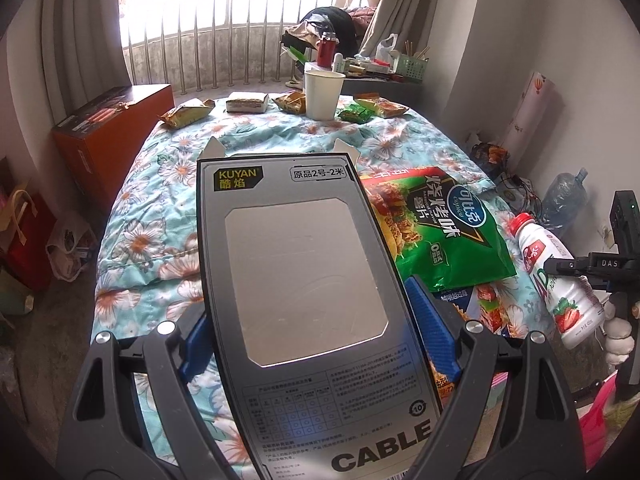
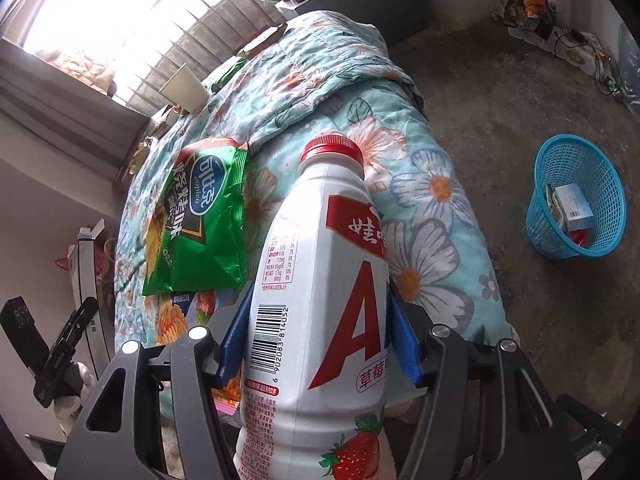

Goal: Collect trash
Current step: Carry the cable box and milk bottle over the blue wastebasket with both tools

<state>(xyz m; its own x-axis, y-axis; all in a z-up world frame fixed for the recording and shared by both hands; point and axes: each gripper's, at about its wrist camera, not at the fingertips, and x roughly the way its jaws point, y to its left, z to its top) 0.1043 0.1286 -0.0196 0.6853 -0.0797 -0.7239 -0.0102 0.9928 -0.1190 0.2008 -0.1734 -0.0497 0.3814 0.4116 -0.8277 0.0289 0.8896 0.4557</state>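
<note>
Right wrist view: the right gripper (image 2: 316, 344) is clamped on a bottle (image 2: 320, 300), its blue pads pressed against both sides of the white body, red cap pointing away. Left wrist view: the left gripper (image 1: 316, 340) is clamped on a cable box (image 1: 296, 280), which is held flat above the bed (image 1: 160, 184).

Progress: the bin (image 2: 576, 200) stands on the floor beside the bed and already holds a small carton and some wrappers, so part of the collection appears done. Both held items are lifted but not yet deposited.

Outstanding on the bed: a green chip bag (image 1: 440, 232) just beside the cable box, with another printed packet partly under it; at the far end a paper cup (image 1: 323, 94), a small carton (image 1: 247, 102) and several wrappers (image 1: 186, 114). Judged roughly halfway at best.

Surroundings: an orange box (image 1: 108, 136) and bags stand on the floor to the left of the bed; a cluttered table sits by the window railing.

Obstructions: none seen between bottle and bin. The bin does not show in the left wrist view, so the cable box's route to it cannot be assessed.
</note>
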